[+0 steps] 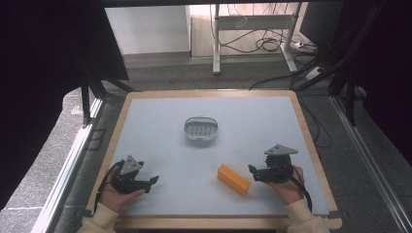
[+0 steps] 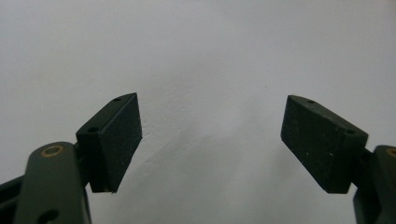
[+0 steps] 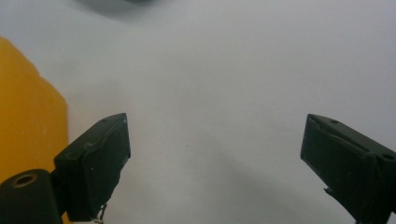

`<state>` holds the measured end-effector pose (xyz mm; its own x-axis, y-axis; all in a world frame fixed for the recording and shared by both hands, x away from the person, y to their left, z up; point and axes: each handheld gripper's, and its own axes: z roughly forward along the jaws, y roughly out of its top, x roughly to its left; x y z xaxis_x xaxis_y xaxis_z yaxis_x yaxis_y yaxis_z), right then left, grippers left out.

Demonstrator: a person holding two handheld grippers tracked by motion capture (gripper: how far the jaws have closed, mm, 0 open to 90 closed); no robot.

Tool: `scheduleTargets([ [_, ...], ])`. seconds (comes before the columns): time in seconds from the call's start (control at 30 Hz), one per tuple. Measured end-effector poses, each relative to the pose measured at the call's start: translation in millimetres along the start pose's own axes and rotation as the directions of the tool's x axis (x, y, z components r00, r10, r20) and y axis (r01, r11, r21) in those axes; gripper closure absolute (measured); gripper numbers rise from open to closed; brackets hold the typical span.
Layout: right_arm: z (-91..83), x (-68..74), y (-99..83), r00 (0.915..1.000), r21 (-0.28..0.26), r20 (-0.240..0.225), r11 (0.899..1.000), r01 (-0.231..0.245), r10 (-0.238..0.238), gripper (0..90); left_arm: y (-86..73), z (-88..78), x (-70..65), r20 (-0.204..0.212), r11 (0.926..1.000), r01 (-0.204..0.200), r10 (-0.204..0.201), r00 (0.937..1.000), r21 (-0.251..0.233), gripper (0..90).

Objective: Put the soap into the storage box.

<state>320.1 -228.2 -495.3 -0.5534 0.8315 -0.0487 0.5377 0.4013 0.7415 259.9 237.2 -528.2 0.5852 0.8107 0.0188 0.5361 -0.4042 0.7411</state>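
Note:
An orange block (image 1: pixel 233 179) lies on the pale blue table top near the front, right of the middle. Farther back near the centre sits a small grey slotted dish (image 1: pixel 200 128). My right gripper (image 1: pixel 252 171) rests just right of the block, jaws wide open and empty; in the right gripper view (image 3: pixel 212 161) the orange block (image 3: pixel 28 112) fills the left edge beside the left jaw. My left gripper (image 1: pixel 154 181) lies at the front left, held in a hand. Its jaws stand open over bare table in the left gripper view (image 2: pixel 210 140).
The table (image 1: pixel 160 116) has a wooden rim. Beyond it are a dark floor, cables and a metal desk frame (image 1: pixel 252 34). Black curtains hang at both sides. Bare table surface lies between the dish and both grippers.

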Motion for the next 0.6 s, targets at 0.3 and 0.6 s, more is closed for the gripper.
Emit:
scheduleTargets([
  [0.3, 2.7, -9.8, -1.3, 0.9994, 0.006, 0.008, 0.999, -0.034, 0.034, 7.2, 0.4, 4.2, -1.4, 0.013, 0.9999, -0.002, 0.002, 0.9999, 0.011, 20.2],
  [0.6, 0.1, -9.5, -1.8, 0.9996, 0.024, -0.006, 0.999, -0.027, 0.027, 8.8, 0.4, 2.3, -2.3, 0.009, 1.0000, -0.004, 0.004, 1.0000, 0.006, 20.2],
])
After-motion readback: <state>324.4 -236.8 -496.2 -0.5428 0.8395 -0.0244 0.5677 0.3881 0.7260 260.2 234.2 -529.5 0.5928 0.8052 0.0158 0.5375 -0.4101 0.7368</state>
